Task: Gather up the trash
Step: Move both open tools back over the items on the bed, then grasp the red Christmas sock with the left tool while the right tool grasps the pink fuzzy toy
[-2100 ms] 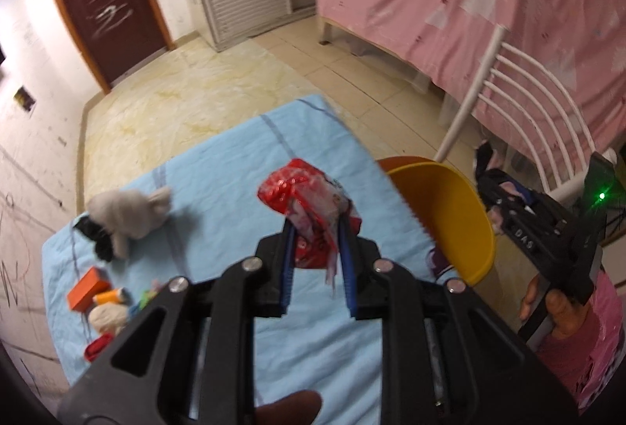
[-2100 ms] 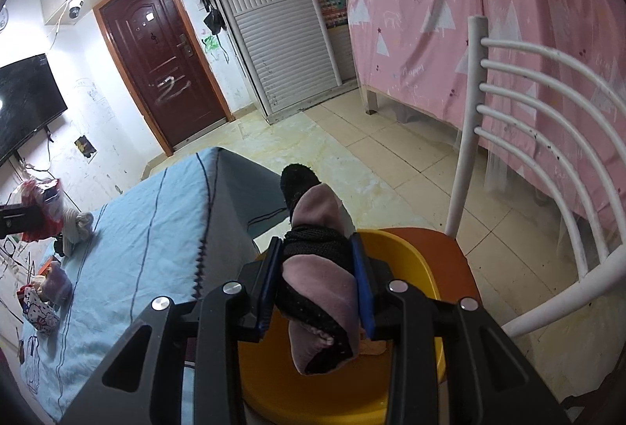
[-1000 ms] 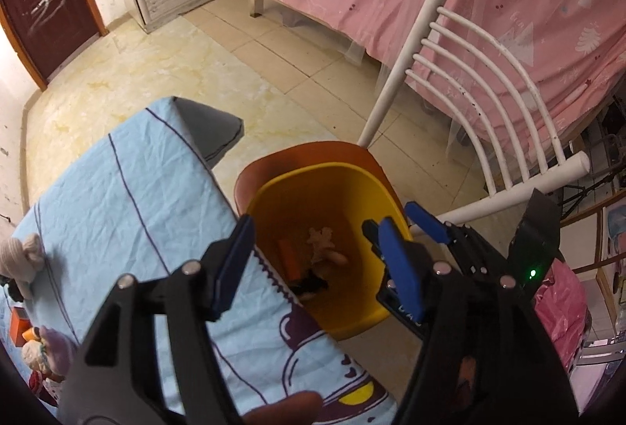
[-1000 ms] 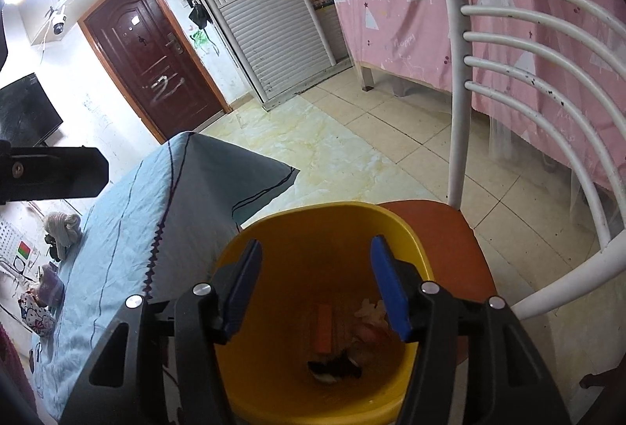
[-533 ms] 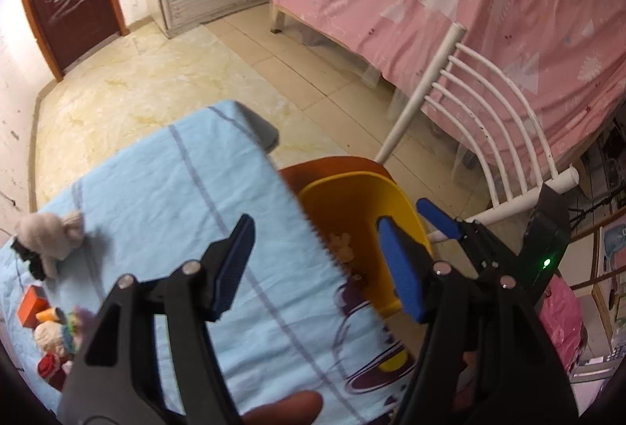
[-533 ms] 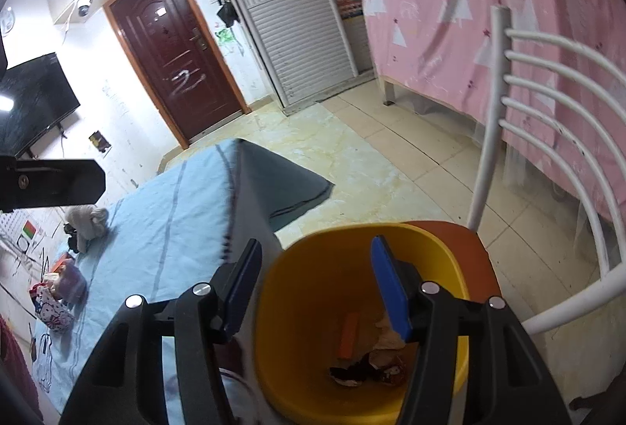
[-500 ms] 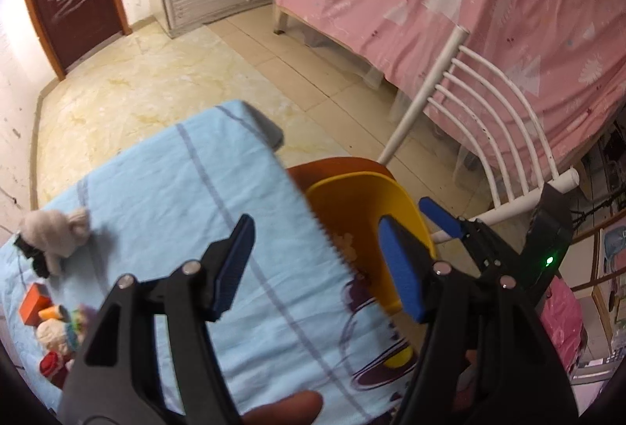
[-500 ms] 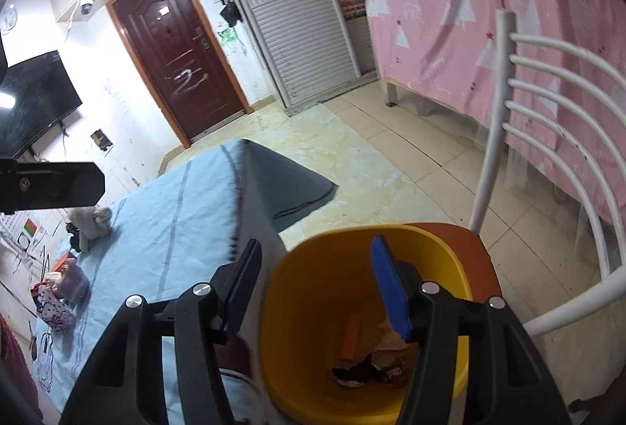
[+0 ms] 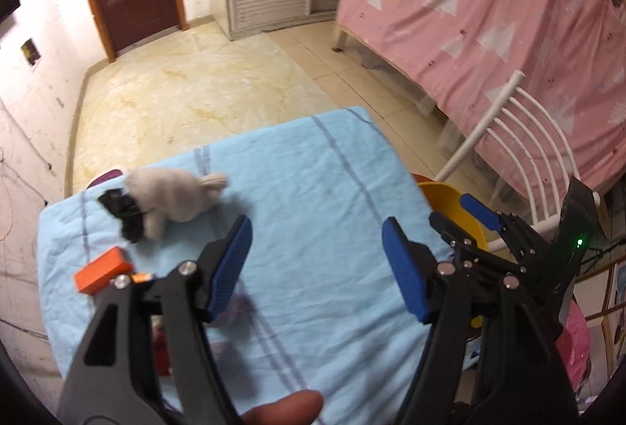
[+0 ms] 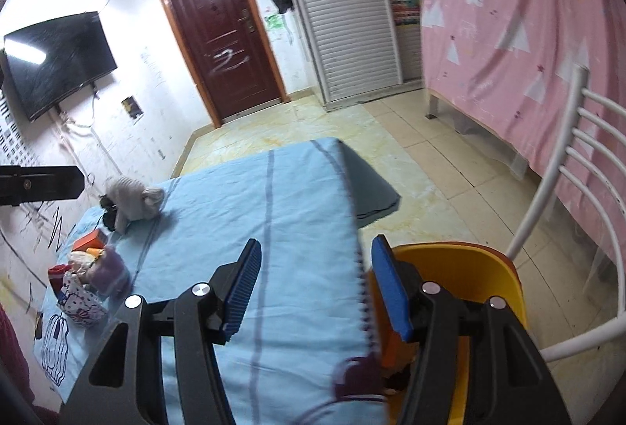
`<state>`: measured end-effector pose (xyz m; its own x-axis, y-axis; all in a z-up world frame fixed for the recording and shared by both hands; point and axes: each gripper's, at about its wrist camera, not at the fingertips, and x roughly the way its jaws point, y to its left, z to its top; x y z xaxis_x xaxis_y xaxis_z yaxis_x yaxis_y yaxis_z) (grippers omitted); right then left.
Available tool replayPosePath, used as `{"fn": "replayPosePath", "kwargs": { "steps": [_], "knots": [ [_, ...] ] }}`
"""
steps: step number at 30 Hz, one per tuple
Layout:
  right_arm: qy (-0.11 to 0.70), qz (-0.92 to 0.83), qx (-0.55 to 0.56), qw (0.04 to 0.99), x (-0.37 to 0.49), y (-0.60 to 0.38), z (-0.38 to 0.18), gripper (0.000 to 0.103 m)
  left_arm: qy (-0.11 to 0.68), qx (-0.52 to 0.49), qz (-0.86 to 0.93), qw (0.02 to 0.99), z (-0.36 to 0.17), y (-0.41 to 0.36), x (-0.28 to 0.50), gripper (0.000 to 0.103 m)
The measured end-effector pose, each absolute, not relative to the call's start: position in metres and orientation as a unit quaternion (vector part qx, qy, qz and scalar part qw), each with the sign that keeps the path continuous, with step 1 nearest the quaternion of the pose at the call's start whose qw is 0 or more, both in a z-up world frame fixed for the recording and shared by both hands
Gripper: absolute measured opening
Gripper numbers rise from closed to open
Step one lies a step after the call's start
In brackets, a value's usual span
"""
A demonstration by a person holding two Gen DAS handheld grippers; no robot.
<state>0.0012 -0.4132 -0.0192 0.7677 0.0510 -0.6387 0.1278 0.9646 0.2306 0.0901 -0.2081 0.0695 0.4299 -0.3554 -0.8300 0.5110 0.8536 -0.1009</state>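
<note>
On the blue tablecloth (image 9: pixel 313 198), the remaining litter (image 10: pixel 84 280) sits clustered at the far left edge, well apart from the yellow bin (image 10: pixel 469 268). Both grippers are empty: the left gripper (image 9: pixel 317 264) is opening, the right gripper (image 10: pixel 313 288) gapes. The litter looks light and crushable; pinch mid-body.

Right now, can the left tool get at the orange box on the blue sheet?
Probably yes. The left tool is empty with its jaws opening, and the orange box lies uncovered on the blue sheet, beside the tool's left finger. Only the plush toy is close, and it lies farther back, not in the way.
</note>
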Motion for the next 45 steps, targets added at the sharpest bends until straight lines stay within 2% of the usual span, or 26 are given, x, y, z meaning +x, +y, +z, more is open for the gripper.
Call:
{"fn": "replayPosePath", "kwargs": {
  "steps": [24, 27, 30, 43, 45],
  "knots": [
    [0.369, 0.072, 0.06, 0.925, 0.052, -0.282, -0.01, 0.053, 0.478, 0.022, -0.164, 0.863, 0.061, -0.052, 0.124, 0.069],
    [0.372, 0.088, 0.058, 0.922, 0.056, -0.267, -0.009, 0.053, 0.486, 0.015, -0.16, 0.859, 0.056, -0.04, 0.123, 0.07],
    [0.374, 0.106, 0.057, 0.919, 0.058, -0.253, -0.009, 0.053, 0.489, 0.008, -0.16, 0.857, 0.051, -0.029, 0.118, 0.076],
    [0.386, 0.145, 0.041, 0.91, 0.057, -0.214, -0.012, 0.053, 0.52, -0.025, -0.184, 0.834, 0.013, -0.008, 0.09, 0.076],
    [0.39, 0.147, 0.039, 0.908, 0.058, -0.21, -0.014, 0.053, 0.529, -0.034, -0.189, 0.827, 0.004, -0.008, 0.089, 0.073]
  ]
}}
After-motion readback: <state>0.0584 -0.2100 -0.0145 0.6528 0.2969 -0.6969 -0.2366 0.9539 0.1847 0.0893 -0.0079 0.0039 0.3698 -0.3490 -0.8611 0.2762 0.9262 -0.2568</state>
